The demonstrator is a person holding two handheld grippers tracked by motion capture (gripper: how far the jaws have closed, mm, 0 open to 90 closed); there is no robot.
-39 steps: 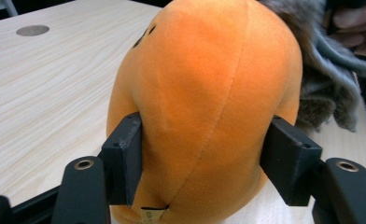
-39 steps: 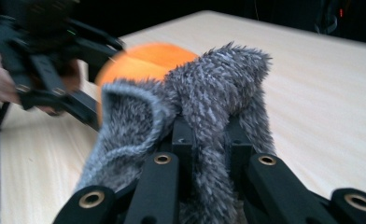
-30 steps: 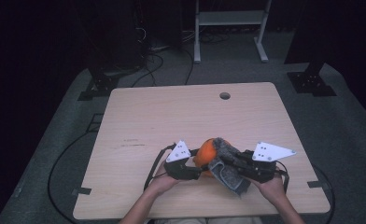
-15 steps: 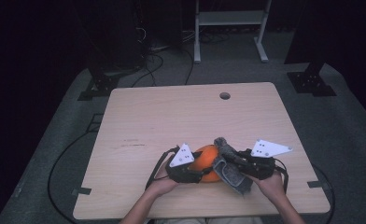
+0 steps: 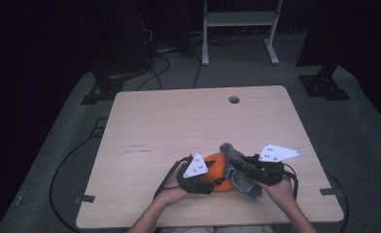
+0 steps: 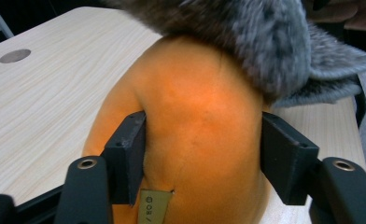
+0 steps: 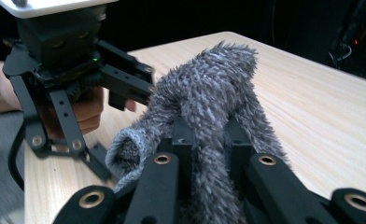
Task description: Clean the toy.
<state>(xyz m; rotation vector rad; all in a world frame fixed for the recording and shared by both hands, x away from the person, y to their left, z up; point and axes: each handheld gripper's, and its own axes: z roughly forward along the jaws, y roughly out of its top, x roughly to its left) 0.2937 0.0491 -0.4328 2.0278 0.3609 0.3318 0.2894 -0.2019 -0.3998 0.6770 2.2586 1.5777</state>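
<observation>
1. The left tongs (image 6: pixel 202 154) have both pads pressed into the sides of an orange plush toy (image 6: pixel 195 130), and their jaws have just been opening a little.
2. The right tongs (image 7: pixel 204 140) are clamped tight on a grey furry cloth (image 7: pixel 209 93).
3. The cloth drapes over the toy's far end, between the two tongs.
4. Both things sit low over the table (image 5: pixel 179 121), by its near edge.

Dim, dark surroundings, soft focus
</observation>
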